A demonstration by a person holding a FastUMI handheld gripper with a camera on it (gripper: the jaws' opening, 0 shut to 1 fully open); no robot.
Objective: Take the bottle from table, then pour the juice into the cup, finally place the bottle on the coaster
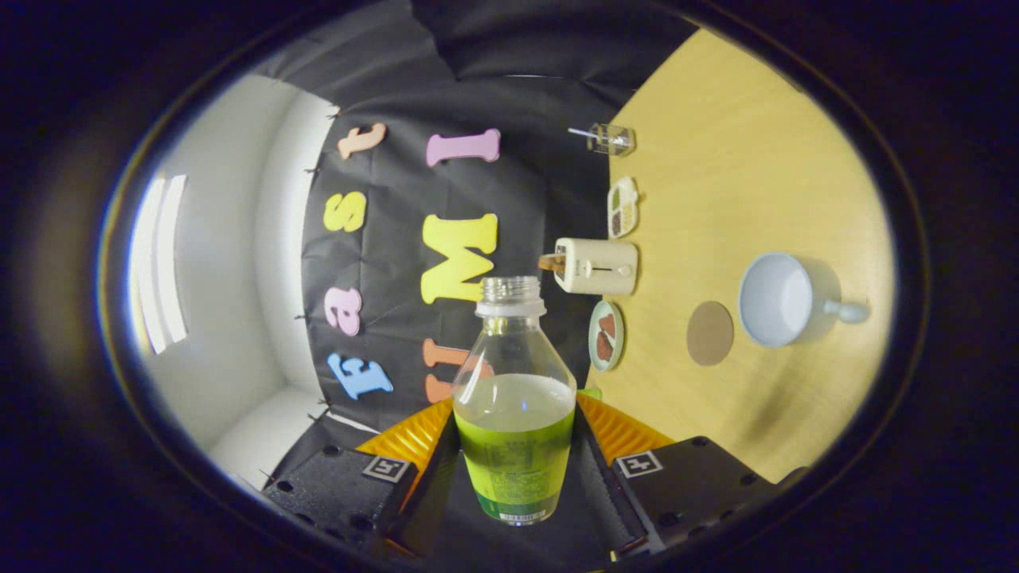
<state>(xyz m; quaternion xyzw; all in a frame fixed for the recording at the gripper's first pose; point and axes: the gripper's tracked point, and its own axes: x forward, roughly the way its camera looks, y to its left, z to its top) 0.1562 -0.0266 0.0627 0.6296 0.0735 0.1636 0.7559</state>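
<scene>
Green juice fills the lower bottle (514, 414), pinched between the gripper (514, 446) fingers and tipped sideways; the cup (776, 299) beyond looks empty; coaster (709, 333) bare.

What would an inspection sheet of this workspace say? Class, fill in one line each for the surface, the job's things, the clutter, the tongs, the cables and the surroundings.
Surface: pale wooden table, seen rolled sideways.
Job's things: bottle, cap off, partly filled with greenish juice, held between the fingers; white cup looks empty, beyond the fingers; round brown coaster beside the cup, bare.
Clutter: cream toaster, small plate with brown pieces, divided dish, clear glass, all along the table's far edge.
Tongs: both fingers press the bottle's lower sides.
Cables: nothing seen.
Surroundings: black cloth wall, white wall with a bright window.
</scene>
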